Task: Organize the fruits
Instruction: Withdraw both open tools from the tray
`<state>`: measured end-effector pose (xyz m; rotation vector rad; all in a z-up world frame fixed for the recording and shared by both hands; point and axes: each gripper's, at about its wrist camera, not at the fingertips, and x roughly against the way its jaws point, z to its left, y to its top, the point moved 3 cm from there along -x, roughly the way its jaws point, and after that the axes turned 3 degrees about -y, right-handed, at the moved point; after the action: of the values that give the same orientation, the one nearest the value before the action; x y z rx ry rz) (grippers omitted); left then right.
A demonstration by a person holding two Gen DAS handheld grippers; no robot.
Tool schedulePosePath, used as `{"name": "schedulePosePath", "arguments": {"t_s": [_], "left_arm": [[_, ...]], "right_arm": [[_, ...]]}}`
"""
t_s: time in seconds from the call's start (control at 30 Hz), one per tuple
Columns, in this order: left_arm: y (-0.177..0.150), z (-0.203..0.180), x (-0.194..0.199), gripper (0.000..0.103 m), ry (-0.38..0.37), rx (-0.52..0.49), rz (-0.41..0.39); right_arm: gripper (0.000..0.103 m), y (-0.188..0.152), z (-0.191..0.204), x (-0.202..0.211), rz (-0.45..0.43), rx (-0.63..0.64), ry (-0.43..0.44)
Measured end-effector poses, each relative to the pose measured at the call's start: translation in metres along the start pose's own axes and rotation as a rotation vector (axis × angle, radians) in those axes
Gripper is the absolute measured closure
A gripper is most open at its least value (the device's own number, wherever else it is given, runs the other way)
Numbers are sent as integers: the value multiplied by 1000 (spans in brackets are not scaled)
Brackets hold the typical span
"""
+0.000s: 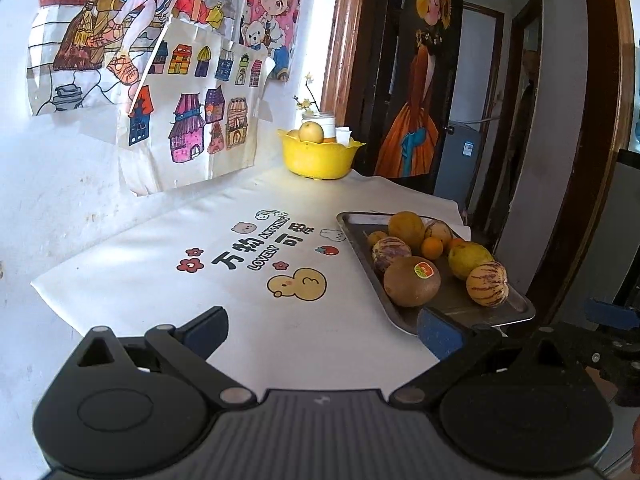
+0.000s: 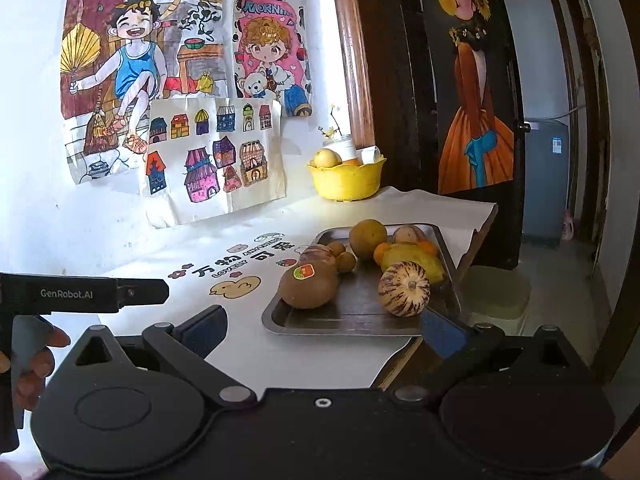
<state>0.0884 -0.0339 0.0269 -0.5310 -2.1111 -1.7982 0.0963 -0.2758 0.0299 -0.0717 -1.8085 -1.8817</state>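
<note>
Fruit on tray (image 2: 444,248), bowl (image 2: 347,183) behind.

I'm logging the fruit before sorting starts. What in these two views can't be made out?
- Contents of the yellow scalloped plastic bowl: both views, its wall hides everything below the pale round fruit on top.
- Small orange fruits on the metal tray: right wrist view, the yellow lemon-shaped fruit covers them.
- Tray's near corner: left wrist view, left gripper's blue finger pad overlaps it.
</note>
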Motion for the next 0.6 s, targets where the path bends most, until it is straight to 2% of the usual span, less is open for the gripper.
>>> {"name": "schedulePosePath", "arguments": {"t_s": [0.6], "left_arm": [[0, 0, 0, 1, -1, 4, 5]], "right_arm": [[1, -3, 5, -4, 13, 3, 2]]}}
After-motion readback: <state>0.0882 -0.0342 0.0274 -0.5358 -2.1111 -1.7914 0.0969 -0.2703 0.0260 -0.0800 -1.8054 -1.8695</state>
